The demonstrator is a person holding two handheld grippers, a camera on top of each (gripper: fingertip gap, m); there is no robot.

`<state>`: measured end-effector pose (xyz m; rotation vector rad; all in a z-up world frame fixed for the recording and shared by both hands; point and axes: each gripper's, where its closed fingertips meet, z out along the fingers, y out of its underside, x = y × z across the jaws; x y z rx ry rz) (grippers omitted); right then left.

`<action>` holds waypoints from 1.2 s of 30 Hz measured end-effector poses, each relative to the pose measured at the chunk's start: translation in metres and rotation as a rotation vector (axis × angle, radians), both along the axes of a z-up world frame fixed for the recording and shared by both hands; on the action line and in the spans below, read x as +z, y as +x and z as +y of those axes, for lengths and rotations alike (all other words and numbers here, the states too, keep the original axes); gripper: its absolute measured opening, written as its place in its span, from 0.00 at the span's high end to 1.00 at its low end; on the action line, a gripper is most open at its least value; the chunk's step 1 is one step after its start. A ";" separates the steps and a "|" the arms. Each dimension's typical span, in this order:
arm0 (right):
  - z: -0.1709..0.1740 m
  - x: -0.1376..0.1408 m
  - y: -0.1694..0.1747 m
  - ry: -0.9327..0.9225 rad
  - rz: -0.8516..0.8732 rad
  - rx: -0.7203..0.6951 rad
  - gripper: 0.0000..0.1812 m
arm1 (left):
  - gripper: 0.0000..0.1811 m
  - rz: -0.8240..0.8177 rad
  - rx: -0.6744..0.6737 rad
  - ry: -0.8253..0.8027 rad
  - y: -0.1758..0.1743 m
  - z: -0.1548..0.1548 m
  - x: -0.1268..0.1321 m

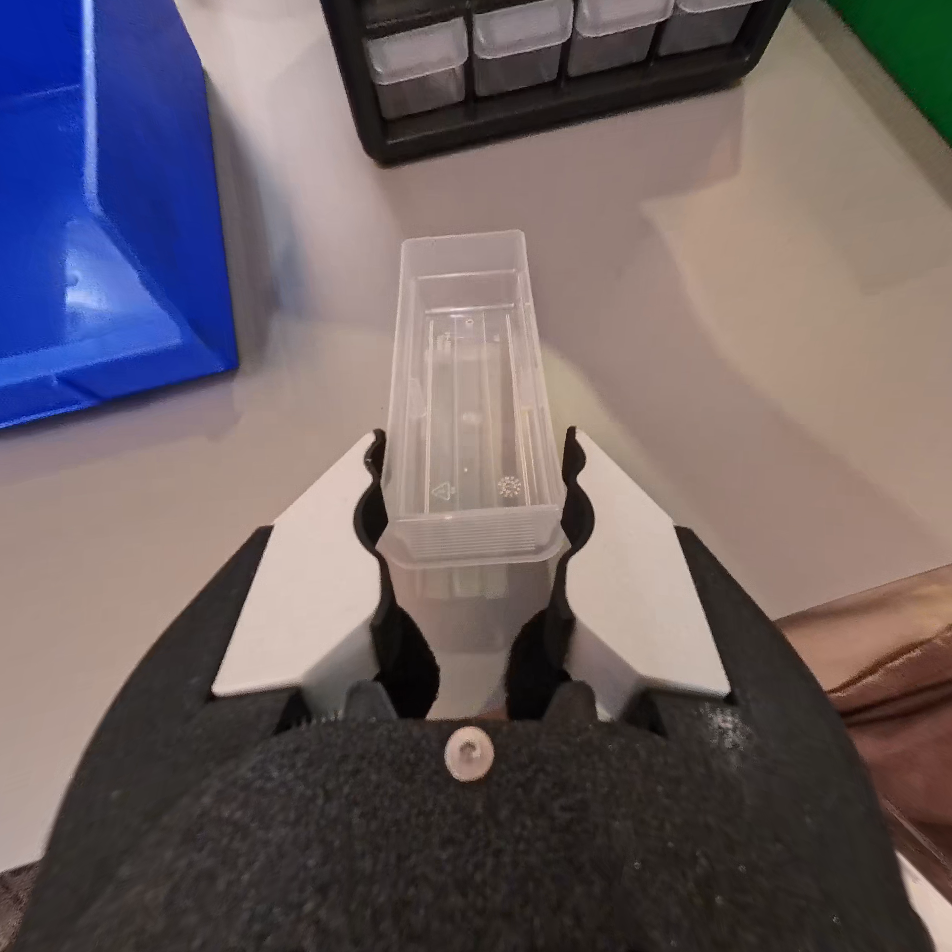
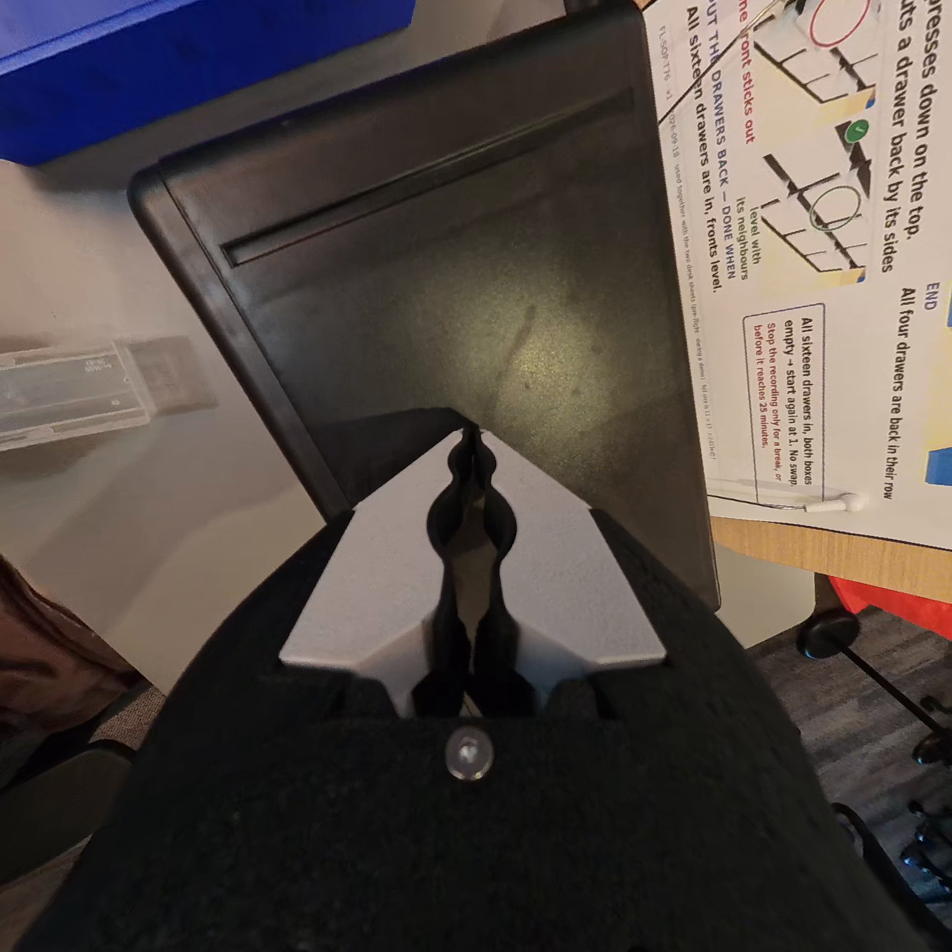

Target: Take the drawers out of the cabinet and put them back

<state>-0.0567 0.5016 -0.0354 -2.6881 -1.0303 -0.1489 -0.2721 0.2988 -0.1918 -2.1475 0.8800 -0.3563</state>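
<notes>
My left gripper [image 1: 473,438] is shut on a clear plastic drawer [image 1: 466,381]. Its fingers press the drawer's two long sides near the ribbed handle end, and the drawer points away towards the black cabinet [image 1: 520,129] at the top. The cabinet's bottom row holds clear drawers [image 1: 515,56]. In the right wrist view, my right gripper [image 2: 471,432] is shut and empty, with its tips against the flat black top of the cabinet [image 2: 438,288]. A clear drawer [image 2: 67,396] shows blurred at the left edge.
A blue bin [image 1: 103,232] stands left of the cabinet on the pale table [image 1: 721,360] and also shows in the right wrist view [image 2: 154,67]. A printed instruction sheet [image 2: 824,257] lies on a wooden surface [image 2: 772,546] to the right. A brown sleeve [image 1: 876,669] is at the right edge.
</notes>
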 end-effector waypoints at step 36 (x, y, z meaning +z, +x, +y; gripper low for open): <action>0.000 0.000 0.000 -0.013 0.004 -0.022 1.00 | 0.65 0.186 -0.025 -0.325 -0.016 -0.021 -0.051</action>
